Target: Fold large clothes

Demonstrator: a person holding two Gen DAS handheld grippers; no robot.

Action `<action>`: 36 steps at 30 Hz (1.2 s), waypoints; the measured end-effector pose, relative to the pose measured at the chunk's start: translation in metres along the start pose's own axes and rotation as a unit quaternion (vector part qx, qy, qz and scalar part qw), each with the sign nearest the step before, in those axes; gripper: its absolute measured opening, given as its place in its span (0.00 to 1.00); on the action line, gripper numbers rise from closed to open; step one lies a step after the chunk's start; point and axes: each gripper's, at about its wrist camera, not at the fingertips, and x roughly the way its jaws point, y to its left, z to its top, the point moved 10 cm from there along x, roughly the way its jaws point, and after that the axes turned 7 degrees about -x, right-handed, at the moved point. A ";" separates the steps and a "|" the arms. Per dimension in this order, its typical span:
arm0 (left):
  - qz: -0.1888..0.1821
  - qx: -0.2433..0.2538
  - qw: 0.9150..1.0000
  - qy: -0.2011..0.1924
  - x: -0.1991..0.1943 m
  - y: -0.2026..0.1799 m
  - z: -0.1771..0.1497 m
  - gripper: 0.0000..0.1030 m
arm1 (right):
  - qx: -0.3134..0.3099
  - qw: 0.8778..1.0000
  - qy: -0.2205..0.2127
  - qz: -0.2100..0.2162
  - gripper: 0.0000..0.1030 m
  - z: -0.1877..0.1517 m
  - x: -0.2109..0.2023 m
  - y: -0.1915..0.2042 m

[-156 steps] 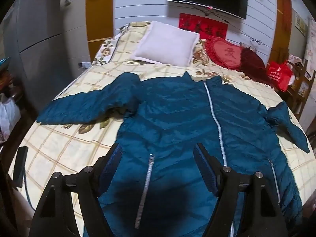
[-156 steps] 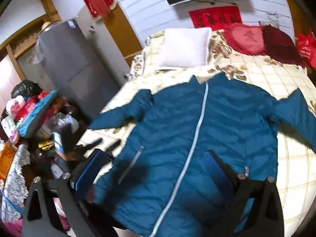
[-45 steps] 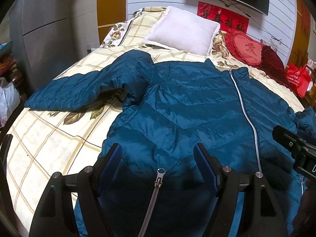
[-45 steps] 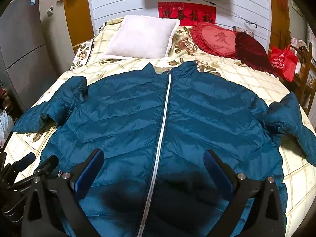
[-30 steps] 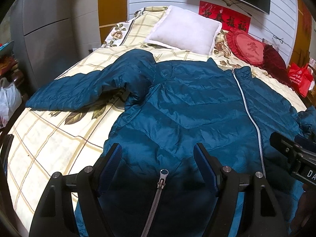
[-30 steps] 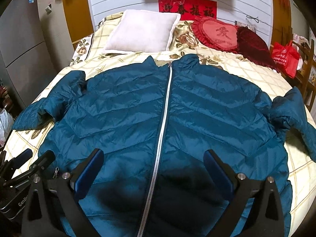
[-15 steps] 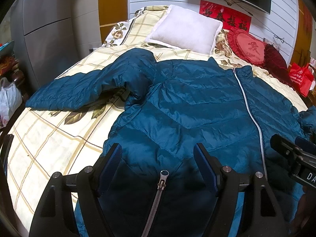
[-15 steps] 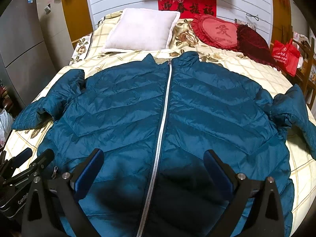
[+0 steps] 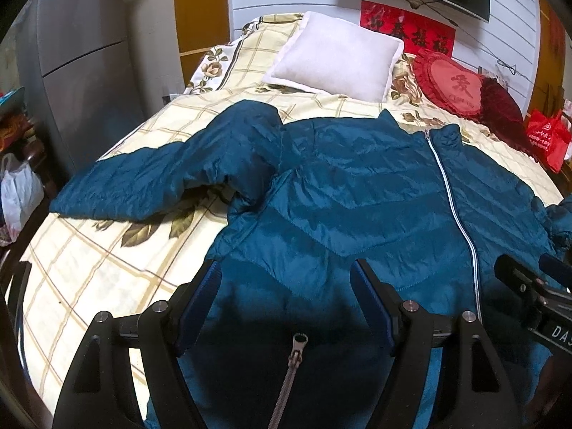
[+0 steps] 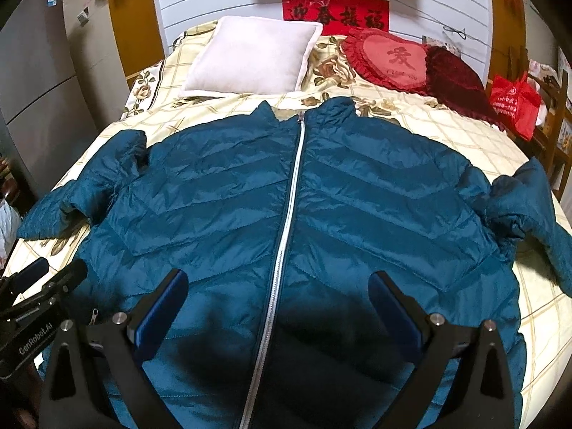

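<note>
A teal quilted puffer jacket (image 10: 293, 207) lies face up and zipped on the bed, collar towards the pillows; it also shows in the left wrist view (image 9: 357, 193). Its left sleeve (image 9: 161, 186) stretches out over the bedspread, its right sleeve (image 10: 529, 207) is bunched at the bed's right side. My left gripper (image 9: 286, 282) is open and empty, just above the hem by a pocket zipper pull (image 9: 299, 343). My right gripper (image 10: 277, 293) is open and empty above the lower front, astride the white centre zipper (image 10: 286, 221).
A cream checked floral bedspread (image 9: 89, 264) covers the bed. A white pillow (image 10: 250, 57), a red heart cushion (image 10: 389, 60) and a dark red cushion (image 10: 454, 78) lie at the head. A red bag (image 10: 511, 103) sits right; grey cabinets (image 9: 78, 64) stand left.
Over five seconds both grippers moved in over the jacket's lower hem. In the last second they have hardly moved; the jacket lies unchanged.
</note>
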 end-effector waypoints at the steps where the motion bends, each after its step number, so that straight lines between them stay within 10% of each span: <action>1: -0.001 0.000 1.000 0.000 0.001 0.000 0.002 0.66 | 0.002 1.000 0.000 -0.001 0.99 0.000 0.001 -0.001; 36: -0.007 -0.015 1.000 0.020 0.023 0.000 0.011 0.66 | 0.001 1.000 0.020 0.006 1.00 0.005 0.030 0.008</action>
